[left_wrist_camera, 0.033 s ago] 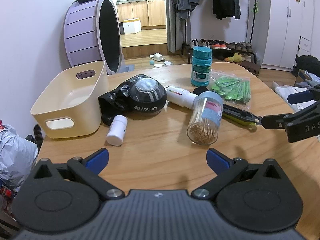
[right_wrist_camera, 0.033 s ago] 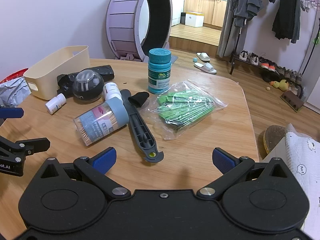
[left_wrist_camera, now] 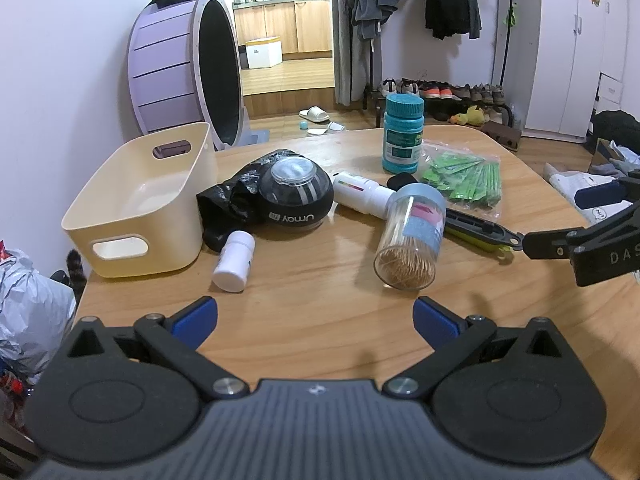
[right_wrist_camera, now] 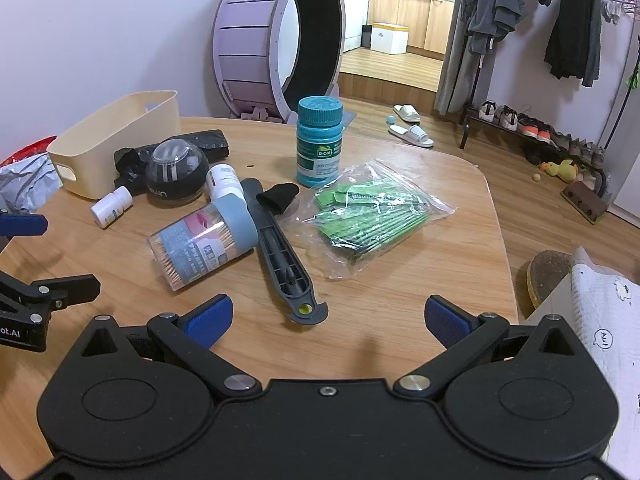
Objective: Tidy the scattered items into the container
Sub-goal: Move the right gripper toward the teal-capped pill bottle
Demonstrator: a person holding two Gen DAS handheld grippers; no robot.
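Nothing has gone into the container (left_wrist_camera: 136, 216) yet, as far as I can judge: the cream bin sits at the left edge of the bench (left_wrist_camera: 320, 304) with its inside bare, and every item lies outside it. The left claw (left_wrist_camera: 315, 320) hangs low over the near edge with its blue pads wide apart and nothing between them; the right claw (right_wrist_camera: 326, 318) is likewise spread wide and empty, near the tail of the grey handled tool (right_wrist_camera: 280, 252).

All the work is left. Nearest the bin are the small white bottle (left_wrist_camera: 234, 260), lying on its side just beside the bin's front corner, and the black gyro ball (left_wrist_camera: 296, 196), which rests against a crumpled black bag (left_wrist_camera: 228, 204). Further right, a white tube (left_wrist_camera: 360, 194) lies touching the tipped toothpick jar (left_wrist_camera: 412, 244). The jar lies against the grey tool. The teal pill bottle (right_wrist_camera: 319, 142) stands upright at the far side, beside the clear bag of green sticks (right_wrist_camera: 372, 216). A small black cap (right_wrist_camera: 278, 196) lies on the tool's far end.

The crowding in the middle is the likely trouble: lifting the tube or the tool could roll the jar
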